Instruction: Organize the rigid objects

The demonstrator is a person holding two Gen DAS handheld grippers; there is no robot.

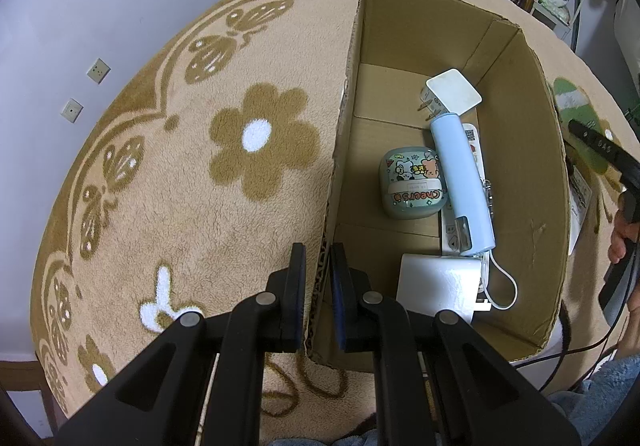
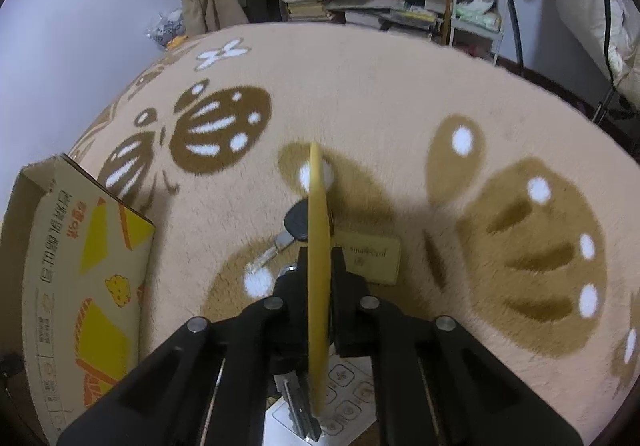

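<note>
Entry — sorting in progress, partly done.

Held, left: my left gripper [image 1: 318, 266] is pinched on the near left wall of the cardboard box [image 1: 520, 173], one finger outside, one inside, steadying it on the flower-patterned blanket [image 1: 180, 165].

Held, right: my right gripper [image 2: 319, 266] is pressed together on a thin yellow disc [image 2: 318, 246], seen edge-on and standing upright between the fingers. I cannot tell from here whether it has cleared the blanket.

Already in the box:
- white plug adapter [image 1: 454, 91], toward the far wall
- pale blue cylinder [image 1: 464, 181], lying lengthwise over a white power strip [image 1: 472, 141] along the right wall
- green cartoon-printed case [image 1: 414, 183], mid-floor, just beside the cylinder
- white block [image 1: 438, 286], at the near wall, with a white cord looping beside it

Still out, on the blanket right of the box:
- black-headed key [image 2: 296, 224], just behind my fingers
- yellow card [image 2: 372, 258], flat, partly hidden by the right finger
- a second key [image 2: 298, 406] and a white button-printed remote [image 2: 344, 402], beneath my gripper at the near edge

Judgement: roughly half sorted — five items stowed, the disc in hand, four left to collect.
</note>
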